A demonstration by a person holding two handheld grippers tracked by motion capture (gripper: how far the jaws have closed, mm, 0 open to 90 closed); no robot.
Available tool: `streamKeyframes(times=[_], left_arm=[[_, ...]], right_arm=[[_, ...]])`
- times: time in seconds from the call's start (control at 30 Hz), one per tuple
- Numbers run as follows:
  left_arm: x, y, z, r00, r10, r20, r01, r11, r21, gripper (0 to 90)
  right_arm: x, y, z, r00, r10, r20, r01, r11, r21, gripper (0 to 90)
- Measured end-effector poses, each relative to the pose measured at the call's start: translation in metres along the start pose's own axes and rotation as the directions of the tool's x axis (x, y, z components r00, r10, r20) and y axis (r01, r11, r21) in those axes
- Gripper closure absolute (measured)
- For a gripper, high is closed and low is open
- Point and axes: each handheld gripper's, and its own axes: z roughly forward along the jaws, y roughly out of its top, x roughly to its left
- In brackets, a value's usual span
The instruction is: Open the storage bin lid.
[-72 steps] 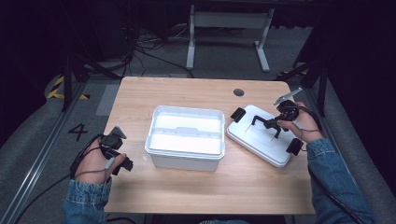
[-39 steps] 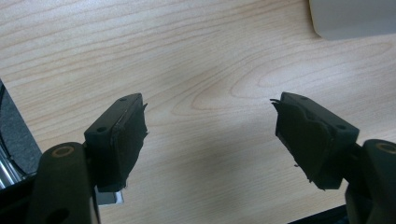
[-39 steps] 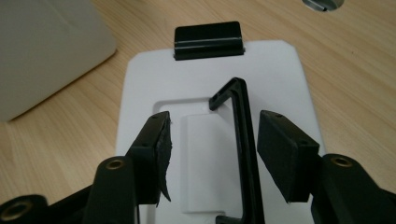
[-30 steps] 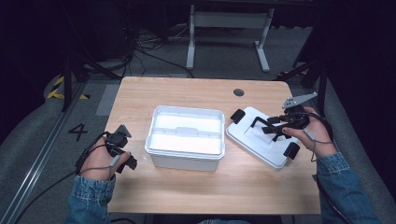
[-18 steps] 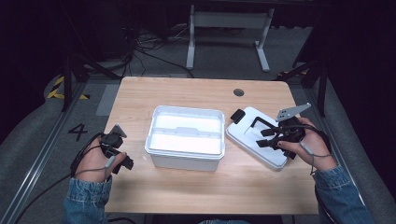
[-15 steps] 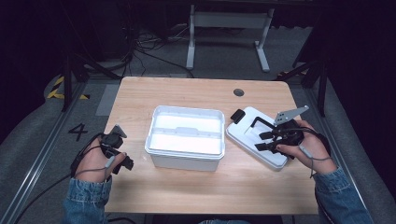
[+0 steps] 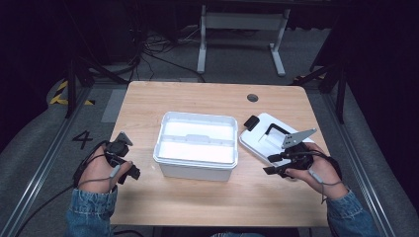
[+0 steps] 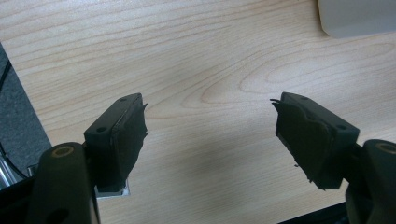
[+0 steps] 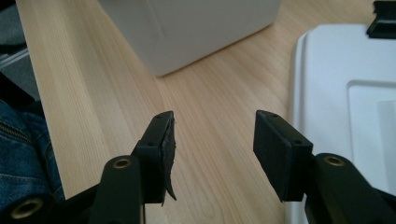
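A white open bin [image 7: 195, 143] stands in the middle of the wooden table [image 7: 207, 101]. Its white lid [image 7: 262, 136] lies flat to the right, with a black handle and a black latch [image 7: 251, 122]. My right gripper [image 7: 269, 165] hovers at the lid's near left corner, pointing left, open and holding nothing. In the right gripper view, the right gripper [image 9: 215, 140] spans bare wood between the bin [image 9: 196, 23] and the lid [image 9: 336, 93]. My left gripper [image 7: 129, 168] rests left of the bin, open. In the left gripper view, the left gripper [image 8: 210, 135] is over bare wood, with the bin's corner [image 8: 355, 16] at top right.
A dark round hole [image 7: 252, 98] sits in the table's far right part. Cables and a metal stand [image 7: 242, 34] lie on the floor beyond the table. A denim sleeve [image 9: 18, 149] shows beside the table's near edge.
My right gripper has drawn back from above the lid's handle toward the near edge and turned to point left. The left gripper has stayed almost still.
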Motion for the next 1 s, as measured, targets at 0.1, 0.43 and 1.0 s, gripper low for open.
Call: streamKeyframes(times=[0.1,0.43,1.0], left_arm=[[0.000,0.000,0.001,1.0000,-0.005,0.002,0.005,1.0000,0.004,25.1],[-0.002,0.001,0.002,1.0000,-0.005,0.006,0.005,1.0000,0.002,25.1],[-0.004,0.002,0.004,1.0000,0.009,0.004,-0.009,0.9999,0.013,24.9]], right_arm=[[0.004,-0.003,0.007,1.0000,-0.003,0.000,0.003,1.000,0.026,49.3],[0.011,-0.010,0.034,0.9994,-0.022,-0.027,0.025,0.994,0.111,49.1],[0.022,-0.016,0.062,0.9950,-0.052,-0.085,0.068,0.979,0.194,47.6]])
